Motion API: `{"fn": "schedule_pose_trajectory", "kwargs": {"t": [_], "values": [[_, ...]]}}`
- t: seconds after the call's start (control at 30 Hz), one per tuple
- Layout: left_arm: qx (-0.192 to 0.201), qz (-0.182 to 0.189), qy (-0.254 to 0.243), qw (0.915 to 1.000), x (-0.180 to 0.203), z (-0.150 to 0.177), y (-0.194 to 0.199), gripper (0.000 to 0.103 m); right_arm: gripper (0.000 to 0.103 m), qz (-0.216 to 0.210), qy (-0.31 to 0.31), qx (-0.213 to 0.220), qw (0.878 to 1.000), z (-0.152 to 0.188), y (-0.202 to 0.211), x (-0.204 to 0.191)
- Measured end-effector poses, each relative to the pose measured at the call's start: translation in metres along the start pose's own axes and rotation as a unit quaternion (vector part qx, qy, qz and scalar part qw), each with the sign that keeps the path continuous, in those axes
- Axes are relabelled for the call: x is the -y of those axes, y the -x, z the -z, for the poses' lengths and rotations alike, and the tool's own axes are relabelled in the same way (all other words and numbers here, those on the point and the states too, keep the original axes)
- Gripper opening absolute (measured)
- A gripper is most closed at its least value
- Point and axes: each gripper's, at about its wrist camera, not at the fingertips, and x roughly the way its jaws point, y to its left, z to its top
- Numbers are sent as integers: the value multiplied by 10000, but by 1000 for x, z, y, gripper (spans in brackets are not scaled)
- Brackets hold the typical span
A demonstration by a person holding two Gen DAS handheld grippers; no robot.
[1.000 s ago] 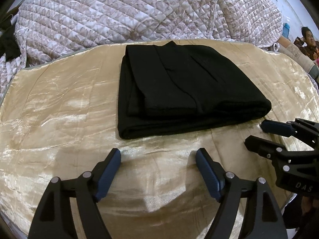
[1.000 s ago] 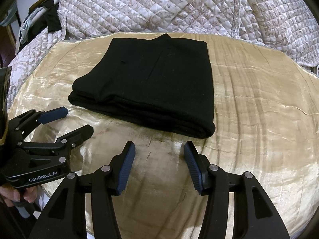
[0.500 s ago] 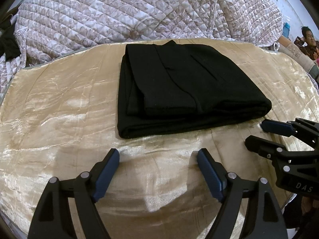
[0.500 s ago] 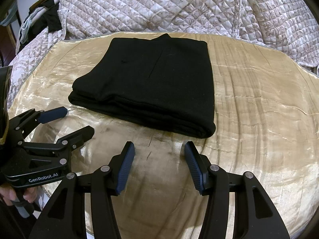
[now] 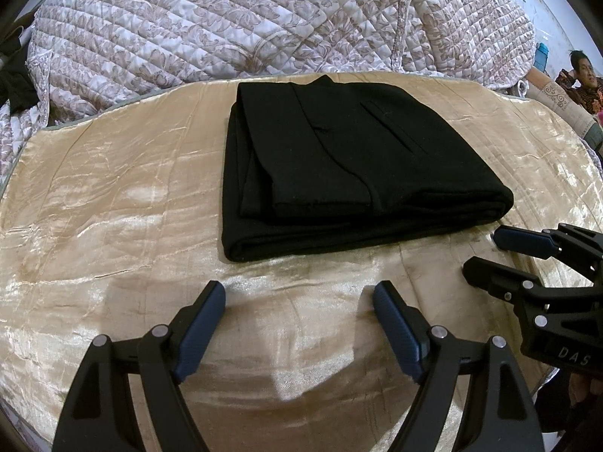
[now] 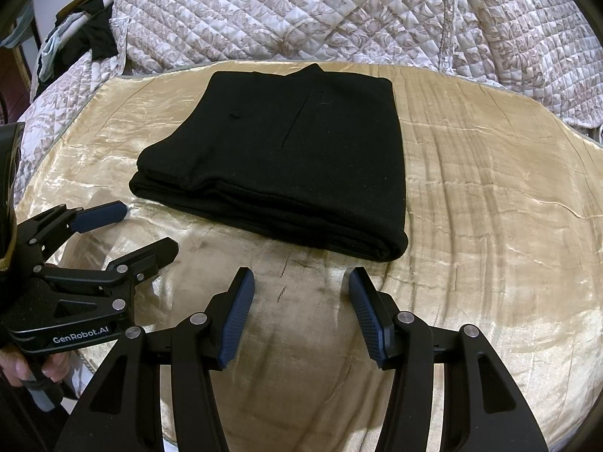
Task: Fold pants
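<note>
Left gripper (image 5: 299, 295) and right gripper (image 6: 301, 282), both empty with fingers spread, hover just short of the black pants (image 5: 350, 165), folded in a neat stack on the gold cloth (image 5: 113, 207). Folding looks complete; best withdraw without brushing the near edge.

Matt black cloth pants (image 5: 358, 173), glossy gold velvet cover (image 5: 113, 196), quilted bedspread (image 5: 188, 26)

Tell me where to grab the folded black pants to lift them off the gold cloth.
Probably grip the black pants at the thick near folded edge, coming in low from the front: the rounded fold faces both open grippers, left gripper and right gripper.
</note>
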Motion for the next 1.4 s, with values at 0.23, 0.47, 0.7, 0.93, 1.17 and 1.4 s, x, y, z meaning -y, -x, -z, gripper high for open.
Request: {"fn": "schedule_pose_trajectory", "kwargs": {"t": [0.23,0.47,0.7,0.93,1.17,1.4], "values": [[2,-4,-6,10000,0,0,0,83,54,-6,14,0,10000,-1,0,0],[0,-3,-7,10000,0,0,0,83,55,4,30,2,10000,-1,0,-1],[-1,-6,-8,10000,0,0,0,84,55,13,54,5,10000,-1,0,-2],[-3,-1,-10,10000,0,0,0,85,56,19,68,6,10000,0,0,-2],[11,-16,-4,10000,-1,0,0,87,57,25,82,14,10000,0,0,-3],[11,-16,1,10000,-1,0,0,88,57,36,105,22,9999,-1,-1,-4]]}}
